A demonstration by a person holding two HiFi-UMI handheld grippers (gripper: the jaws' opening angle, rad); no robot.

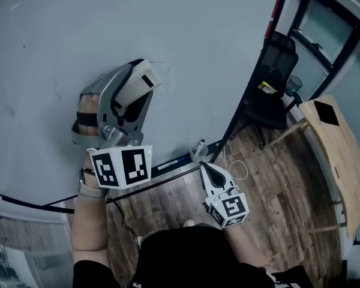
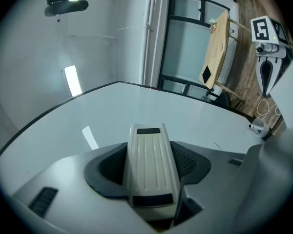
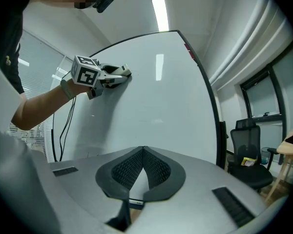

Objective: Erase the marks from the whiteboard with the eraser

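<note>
A pale whiteboard [image 1: 186, 47] above wood flooring [image 1: 270, 173] fills the head view; the left gripper [image 1: 141, 87] holds the beige eraser [image 1: 145, 78] against it. The left gripper view shows its jaws clamped on the eraser. In the right gripper view, the right gripper [image 3: 143, 151] has its jaw tips touching, with nothing held.

Head view: steeply down, board [image 1: 138, 29] close. Left gripper view: tight on board, right gripper [image 2: 265, 87] at edge. Right gripper view: farther back, faces board, catches left gripper [image 3: 123, 74].
</note>
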